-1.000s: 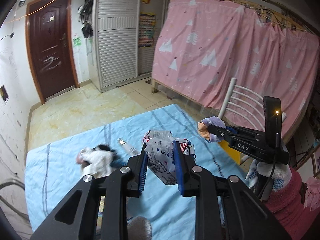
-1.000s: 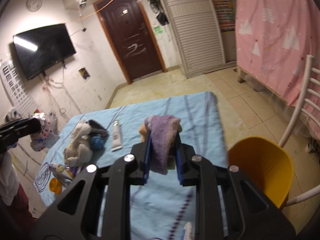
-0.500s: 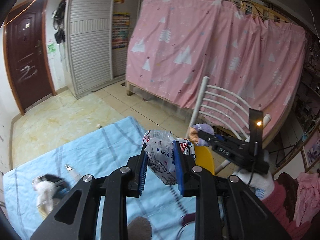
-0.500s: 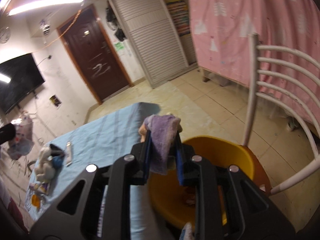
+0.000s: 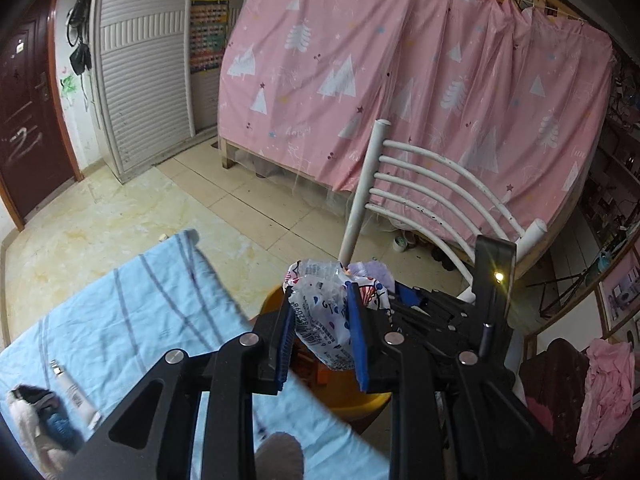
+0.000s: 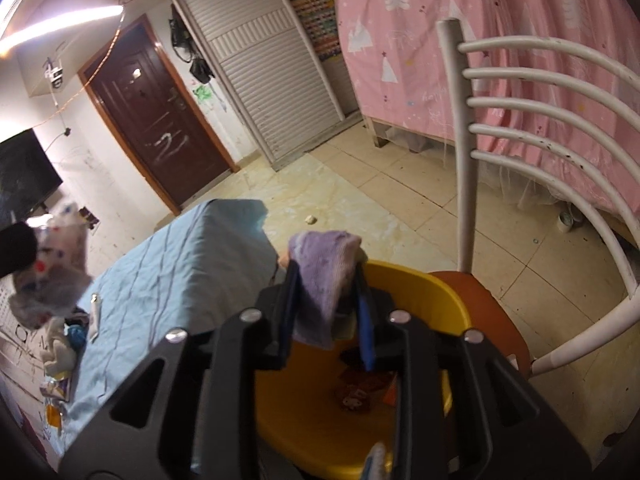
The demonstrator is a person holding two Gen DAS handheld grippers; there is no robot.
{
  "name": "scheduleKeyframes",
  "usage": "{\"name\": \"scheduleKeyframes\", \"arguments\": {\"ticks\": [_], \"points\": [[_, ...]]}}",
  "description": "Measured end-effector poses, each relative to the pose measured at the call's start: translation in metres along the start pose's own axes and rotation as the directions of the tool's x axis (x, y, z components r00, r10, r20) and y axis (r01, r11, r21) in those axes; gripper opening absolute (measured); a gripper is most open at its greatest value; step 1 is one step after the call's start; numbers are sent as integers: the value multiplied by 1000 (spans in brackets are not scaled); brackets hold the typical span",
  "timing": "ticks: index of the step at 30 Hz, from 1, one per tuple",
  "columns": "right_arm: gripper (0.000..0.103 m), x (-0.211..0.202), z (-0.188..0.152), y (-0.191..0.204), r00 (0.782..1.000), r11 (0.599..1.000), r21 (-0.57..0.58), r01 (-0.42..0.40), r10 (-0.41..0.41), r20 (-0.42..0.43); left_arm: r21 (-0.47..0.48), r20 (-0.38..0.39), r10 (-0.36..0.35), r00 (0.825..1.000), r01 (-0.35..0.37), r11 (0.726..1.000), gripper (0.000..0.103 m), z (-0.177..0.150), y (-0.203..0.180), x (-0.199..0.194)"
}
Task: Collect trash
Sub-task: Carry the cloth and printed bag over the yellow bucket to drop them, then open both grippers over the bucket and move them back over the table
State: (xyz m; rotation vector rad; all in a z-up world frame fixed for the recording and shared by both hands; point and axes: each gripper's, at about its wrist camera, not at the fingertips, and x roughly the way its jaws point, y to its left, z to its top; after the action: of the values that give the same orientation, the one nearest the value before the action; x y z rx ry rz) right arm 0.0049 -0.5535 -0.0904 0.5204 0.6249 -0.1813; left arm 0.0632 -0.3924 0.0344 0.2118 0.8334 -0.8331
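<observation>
Both tongs are clamped on their loads: left tongs [image 5: 322, 334] grip a crumpled printed plastic wrapper [image 5: 326, 322], right tongs [image 6: 326, 322] grip a folded purple cloth [image 6: 322, 276]. Compared with a second ago, when both hung over the middle of the bench [image 5: 120, 320] with its blue striped cover, each has swung to the bench's end and now sits over the yellow bin [image 6: 420, 300]. This places both pieces of trash above the receptacle, so the carry appears finished and the release is the step in hand.

Largest to smallest:
- Pink curtain [image 5: 400, 80] with tree print, backdrop only.
- Bench, now behind and to the left in both views.
- White slatted chair [image 6: 520, 120] with an orange seat, on which the bin seems to rest; the contact is partly hidden.
- Yellow bin, holding some reddish scraps at its bottom; the cloth hangs just above its near rim, the wrapper over its left side.
- Wrapper and cloth, both pinched mid-body, ends hanging free.
- Left on the bench: a white and dark bundle [image 5: 36, 420] and a small white tube [image 5: 74, 390], well apart from the bin, so collecting is not yet complete.

Opening either pair of tongs should drop its load inside; the light wrapper may drift or cling to the pads.
</observation>
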Motion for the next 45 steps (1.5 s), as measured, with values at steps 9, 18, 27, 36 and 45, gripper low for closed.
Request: {"name": "scheduleKeyframes", "arguments": {"ticks": [9, 18, 27, 36, 45], "points": [[43, -4, 4, -17, 1000, 999, 41, 11, -12, 20, -29, -55, -11, 998, 9, 1000, 51, 3, -5, 40], [49, -8, 3, -8, 1000, 1000, 27, -1, 0, 25, -67, -46, 14, 999, -17, 998, 56, -3, 12, 25], [58, -22, -1, 24, 998, 999, -30, -34, 35, 44, -103, -21, 42, 999, -44, 994, 57, -11, 36, -3], [66, -26, -8, 77, 994, 989, -107, -100, 103, 27, -124, -7, 98, 995, -99, 987, 62, -23, 72, -45], [71, -14, -18, 134, 988, 971, -183, -152, 149, -27, -163, -8, 173, 985, -172, 972, 66, -41, 116, -89]]}}
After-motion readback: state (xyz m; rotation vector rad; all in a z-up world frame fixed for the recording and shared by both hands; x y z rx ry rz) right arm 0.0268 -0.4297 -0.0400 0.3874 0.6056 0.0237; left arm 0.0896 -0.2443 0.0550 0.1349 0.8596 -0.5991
